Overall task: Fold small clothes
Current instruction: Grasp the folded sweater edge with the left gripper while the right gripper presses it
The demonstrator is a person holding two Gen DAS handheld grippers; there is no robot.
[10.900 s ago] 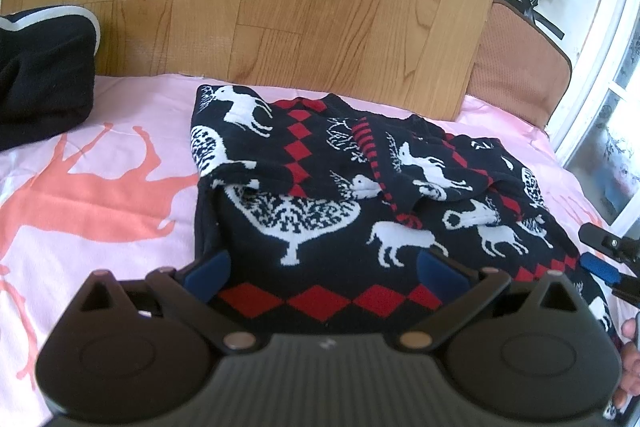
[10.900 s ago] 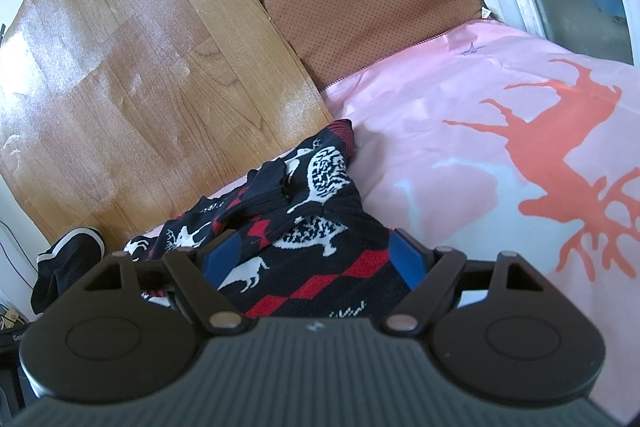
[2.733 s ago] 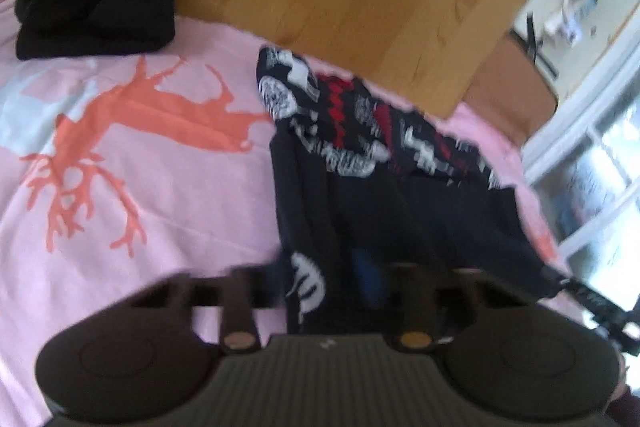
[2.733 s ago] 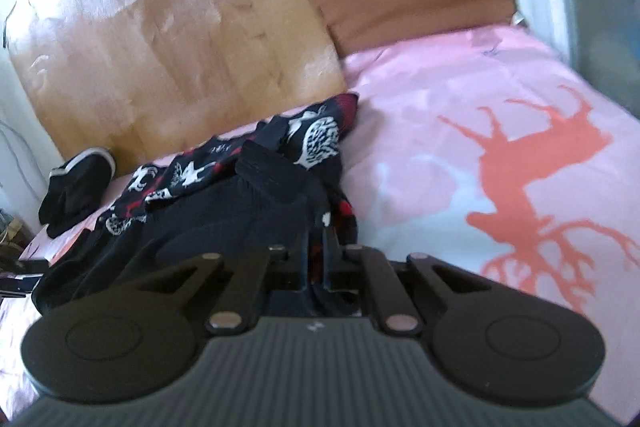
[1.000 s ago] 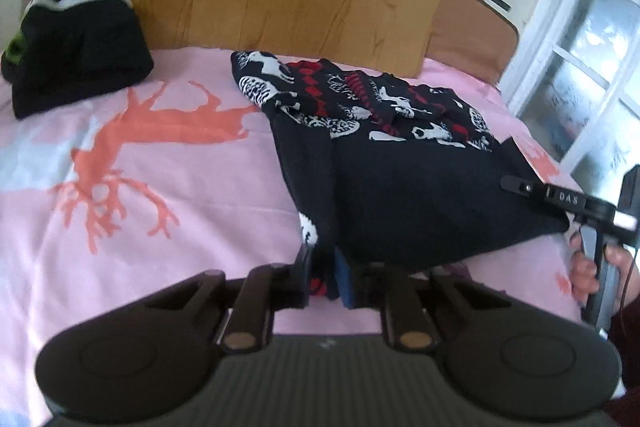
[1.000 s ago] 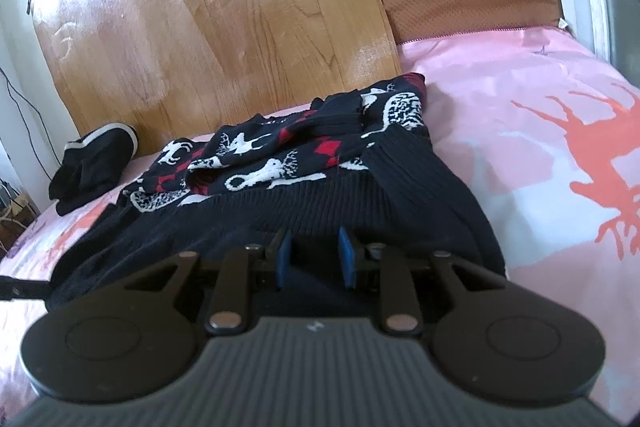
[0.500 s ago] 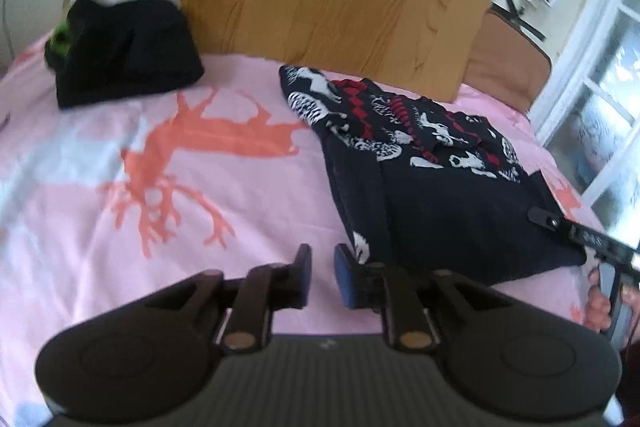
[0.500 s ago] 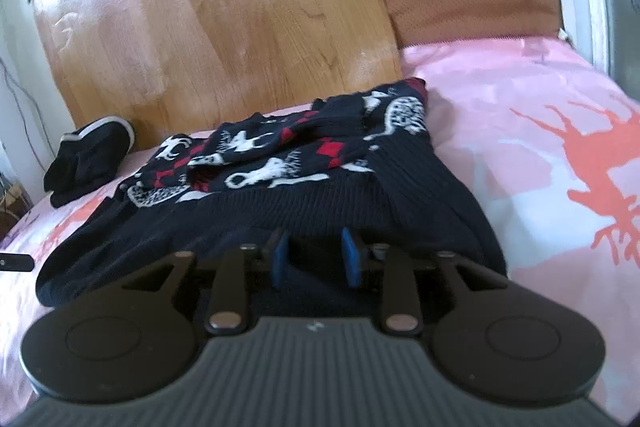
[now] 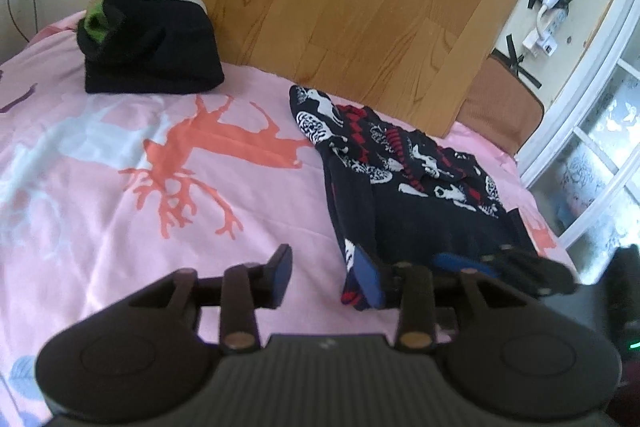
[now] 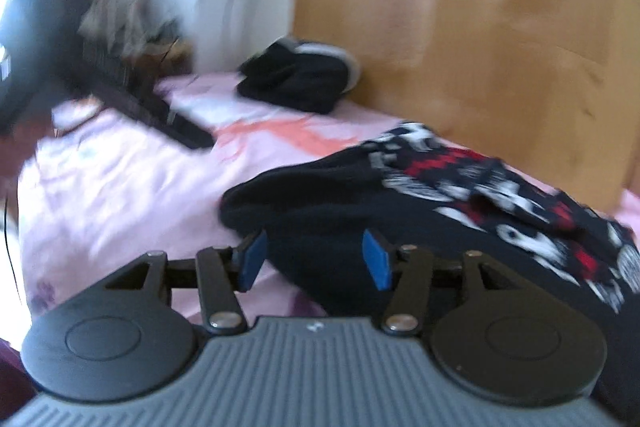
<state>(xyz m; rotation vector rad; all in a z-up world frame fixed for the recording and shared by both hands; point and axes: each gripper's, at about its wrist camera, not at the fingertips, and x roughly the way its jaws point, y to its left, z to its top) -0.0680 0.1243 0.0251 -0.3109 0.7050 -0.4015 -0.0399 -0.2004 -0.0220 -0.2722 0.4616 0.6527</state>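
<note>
Sweater [image 9: 416, 195] hem released, lies folded on bed [image 9: 100, 187] | left gripper [image 9: 326, 273] wide; right gripper [image 10: 314, 259] wide, empty | next fold pending

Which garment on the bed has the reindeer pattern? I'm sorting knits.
The sweater nearest both open grippers, patterned white and red; the bundle by the wooden board is plain black.

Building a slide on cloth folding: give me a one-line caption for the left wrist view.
Open left gripper above the pink sheet, beside the half-folded reindeer sweater.
</note>
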